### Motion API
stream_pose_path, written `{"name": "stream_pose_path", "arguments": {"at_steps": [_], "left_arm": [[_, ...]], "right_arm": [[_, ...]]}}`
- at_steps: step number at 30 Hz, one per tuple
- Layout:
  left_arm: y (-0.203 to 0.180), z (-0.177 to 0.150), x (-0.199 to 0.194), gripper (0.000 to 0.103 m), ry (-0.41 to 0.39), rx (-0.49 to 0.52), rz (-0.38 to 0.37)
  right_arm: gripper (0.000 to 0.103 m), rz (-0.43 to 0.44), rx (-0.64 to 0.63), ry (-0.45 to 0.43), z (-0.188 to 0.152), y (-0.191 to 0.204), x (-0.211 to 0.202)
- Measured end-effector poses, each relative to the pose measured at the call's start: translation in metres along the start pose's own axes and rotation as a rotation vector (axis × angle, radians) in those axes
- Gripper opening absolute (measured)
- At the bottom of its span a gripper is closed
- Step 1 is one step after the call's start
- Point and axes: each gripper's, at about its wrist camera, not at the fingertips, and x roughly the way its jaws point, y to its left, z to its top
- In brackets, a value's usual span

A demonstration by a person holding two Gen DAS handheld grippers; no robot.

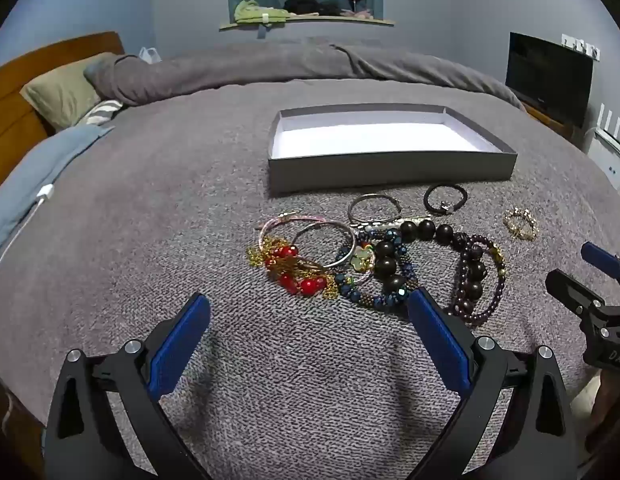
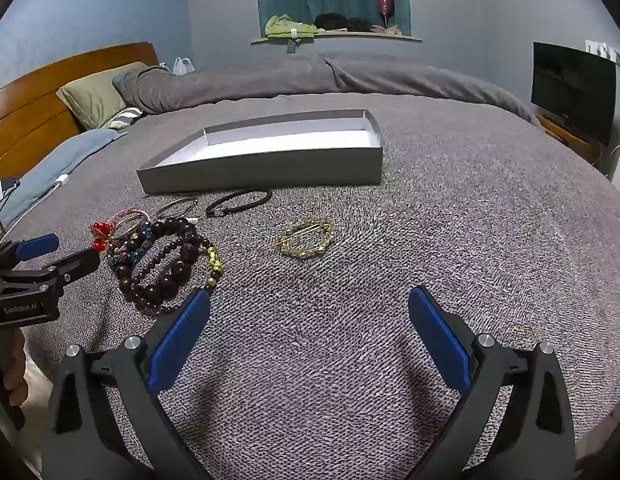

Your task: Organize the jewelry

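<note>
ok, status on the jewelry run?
Both hand-held grippers, left and right, open, empty. Bracelets piled on blanket, none in grey box. Gold bracelet lies apart. Path clear.

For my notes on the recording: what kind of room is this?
Most likely a bedroom: the jewelry lies on a bed with a grey blanket, a pillow against a wooden headboard.

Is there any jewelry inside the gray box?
No, the gray box shows only its bare white bottom; the bracelets all lie on the blanket in front of it.
</note>
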Motion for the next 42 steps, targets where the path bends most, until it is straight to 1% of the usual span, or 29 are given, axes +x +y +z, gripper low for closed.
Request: {"name": "stream_pose_path", "arguments": {"at_steps": [8, 9, 42], "left_arm": [[-0.0033, -0.0008, -0.0011, 0.098, 0.003, -0.011, 0.010], [-0.0014, -0.0006, 0.0043, 0.098, 0.003, -0.007, -0.005], [-0.0036, 0.0004, 0.0013, 0.098, 0.010, -0.012, -0.020]], "right_arm": [[0.098, 0.001, 0.001, 0.003, -0.0001, 0.0002, 0.0002], [0.098, 0.001, 0.001, 0.003, -0.0001, 0.0002, 0.0002], [0.098, -0.001, -0.001, 0.008, 0.0007, 0.0029, 0.0018]]}}
